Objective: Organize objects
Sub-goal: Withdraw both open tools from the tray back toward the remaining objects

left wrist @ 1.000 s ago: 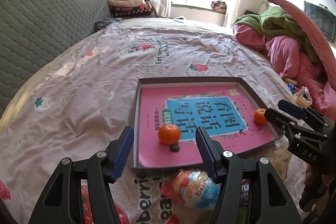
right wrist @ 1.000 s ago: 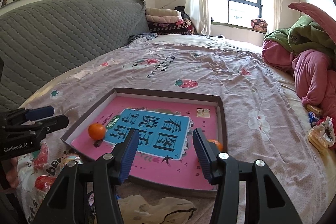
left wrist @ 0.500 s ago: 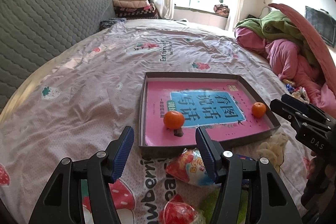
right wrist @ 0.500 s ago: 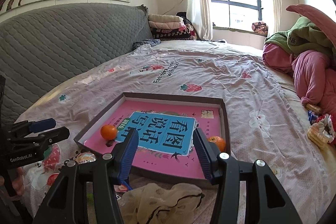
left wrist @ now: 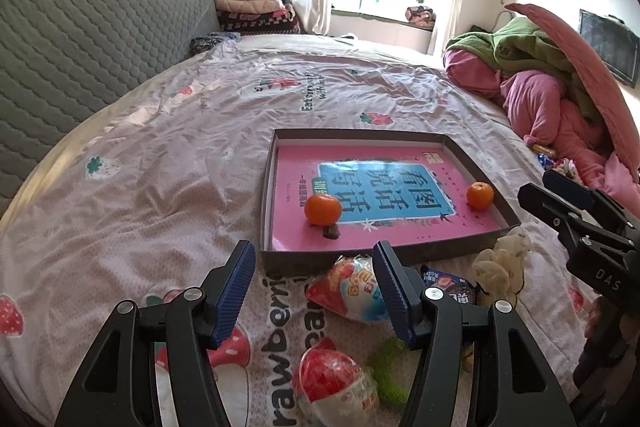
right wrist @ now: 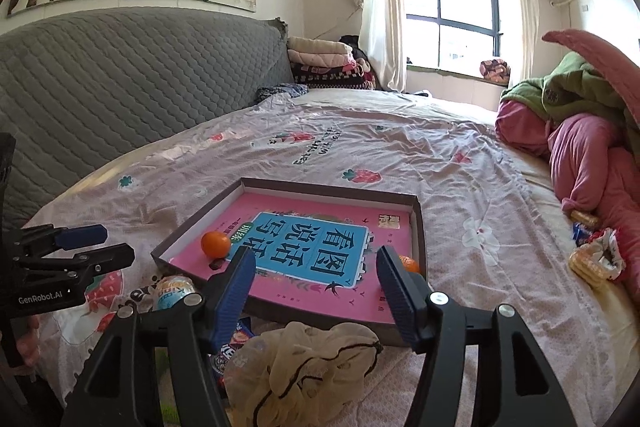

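A shallow brown tray lies on the bed with a pink and blue book inside. Two oranges rest on the book: one near the tray's front left, one at its right side. Snack packets and a cream mesh bag lie in front of the tray. My left gripper is open and empty above the packets. My right gripper is open and empty above the mesh bag.
A grey quilted headboard runs along the left. Pink and green bedding is piled at the right. More snack packets lie by the bedding. Folded blankets sit at the far end.
Both grippers have drawn back from the tray and risen a little. More of the snack packets and the mesh bag show in front of the tray. Both stay open.
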Action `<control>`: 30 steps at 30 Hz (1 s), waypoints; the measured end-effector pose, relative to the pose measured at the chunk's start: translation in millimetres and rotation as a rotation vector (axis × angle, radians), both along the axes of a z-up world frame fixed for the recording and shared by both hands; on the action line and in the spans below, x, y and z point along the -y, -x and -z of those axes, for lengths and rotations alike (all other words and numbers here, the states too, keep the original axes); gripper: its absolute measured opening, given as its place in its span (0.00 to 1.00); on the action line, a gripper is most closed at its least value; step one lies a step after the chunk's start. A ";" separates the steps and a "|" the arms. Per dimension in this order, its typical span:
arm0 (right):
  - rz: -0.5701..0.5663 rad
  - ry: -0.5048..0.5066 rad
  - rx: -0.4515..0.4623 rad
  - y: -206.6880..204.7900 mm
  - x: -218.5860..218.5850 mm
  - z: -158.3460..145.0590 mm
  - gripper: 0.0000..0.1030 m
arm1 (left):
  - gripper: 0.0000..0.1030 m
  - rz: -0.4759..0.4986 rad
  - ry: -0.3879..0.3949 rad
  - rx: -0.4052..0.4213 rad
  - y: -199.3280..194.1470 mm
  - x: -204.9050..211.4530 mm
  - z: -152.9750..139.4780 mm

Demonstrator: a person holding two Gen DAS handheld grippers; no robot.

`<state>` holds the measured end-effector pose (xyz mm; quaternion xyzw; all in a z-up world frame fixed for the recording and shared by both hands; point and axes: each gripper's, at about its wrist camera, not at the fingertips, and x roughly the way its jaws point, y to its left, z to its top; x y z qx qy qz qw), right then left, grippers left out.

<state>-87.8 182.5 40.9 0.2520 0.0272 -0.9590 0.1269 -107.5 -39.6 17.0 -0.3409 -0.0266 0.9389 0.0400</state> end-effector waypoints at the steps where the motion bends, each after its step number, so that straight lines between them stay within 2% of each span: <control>1: -0.002 -0.001 -0.002 -1.5 0.1 -0.6 0.61 | 0.61 -0.002 0.001 0.002 -1.0 0.1 -0.3; 10: -0.007 0.038 0.029 -8.3 -3.5 -0.3 0.61 | 0.61 -0.025 0.005 0.019 -16.2 0.3 -4.1; 18: 0.002 -0.030 0.010 -22.2 7.2 3.4 0.61 | 0.61 -0.008 0.019 0.039 -26.1 -9.1 -2.5; 30: -0.011 -0.056 0.022 -33.1 14.6 9.9 0.62 | 0.61 0.010 0.039 0.052 -34.7 -15.4 -2.4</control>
